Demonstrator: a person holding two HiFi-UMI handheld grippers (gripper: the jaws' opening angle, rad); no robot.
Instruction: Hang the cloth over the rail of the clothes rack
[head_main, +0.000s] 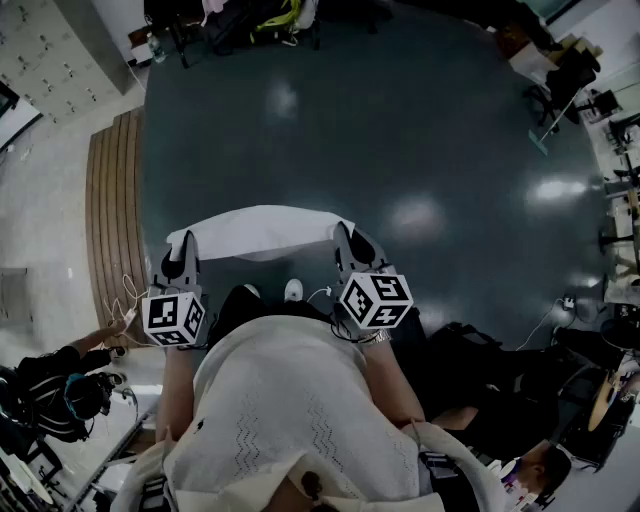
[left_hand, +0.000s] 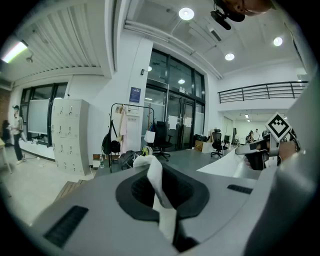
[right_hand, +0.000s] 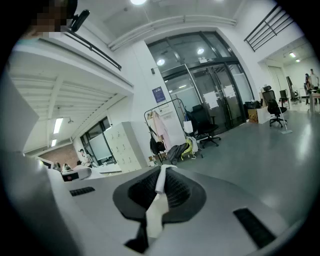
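Note:
A white cloth (head_main: 262, 231) is stretched flat between my two grippers, held out in front of the person above the dark floor. My left gripper (head_main: 181, 252) is shut on the cloth's left end, and a white strip of cloth (left_hand: 159, 189) shows pinched between its jaws. My right gripper (head_main: 347, 243) is shut on the right end, with a fold of cloth (right_hand: 156, 206) between its jaws. A black clothes rack (left_hand: 126, 134) with garments on it stands far off by the glass wall; the same clothes rack (right_hand: 169, 129) shows in the right gripper view.
Bags and office chairs (head_main: 250, 20) sit at the far edge of the dark floor (head_main: 400, 130). Wooden steps (head_main: 112, 215) run along the left. White lockers (left_hand: 70, 135) stand left of the rack. A seated person (head_main: 60, 385) is close on the left, and desks with chairs (head_main: 590, 100) on the right.

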